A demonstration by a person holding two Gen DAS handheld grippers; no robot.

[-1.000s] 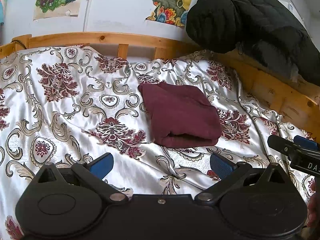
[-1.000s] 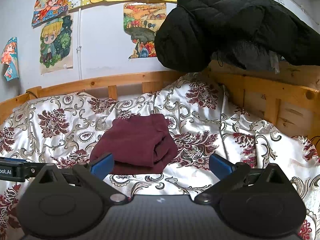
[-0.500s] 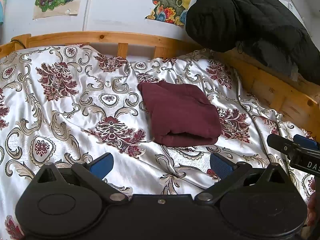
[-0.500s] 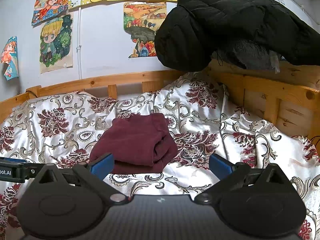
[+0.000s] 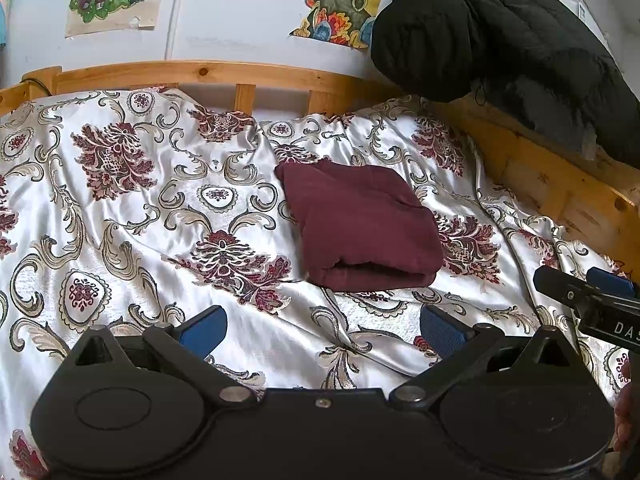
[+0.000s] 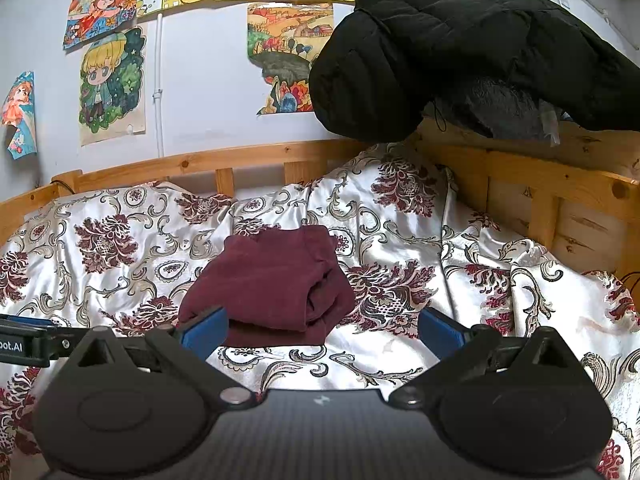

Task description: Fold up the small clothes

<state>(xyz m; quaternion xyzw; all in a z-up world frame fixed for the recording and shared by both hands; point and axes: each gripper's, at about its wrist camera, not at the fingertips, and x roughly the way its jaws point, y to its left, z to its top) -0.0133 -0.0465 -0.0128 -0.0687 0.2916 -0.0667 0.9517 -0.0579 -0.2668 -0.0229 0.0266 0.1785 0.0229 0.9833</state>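
Observation:
A maroon garment [image 5: 360, 224] lies folded into a compact rectangle on the floral satin bedspread [image 5: 140, 208]. It also shows in the right wrist view [image 6: 272, 284]. My left gripper [image 5: 322, 328] is open and empty, held above the bedspread short of the garment. My right gripper [image 6: 322, 330] is open and empty, just in front of the garment's near edge. The right gripper's tip [image 5: 576, 292] shows at the right edge of the left wrist view, and the left gripper's tip [image 6: 28, 340] shows at the left edge of the right wrist view.
A wooden bed rail [image 5: 200, 74] runs along the back and the right side [image 6: 560, 200]. A black padded jacket [image 6: 460, 48] hangs over the right rail. Drawings [image 6: 110, 88] are taped on the wall.
Both grippers have stayed nearly still. The garment has not moved.

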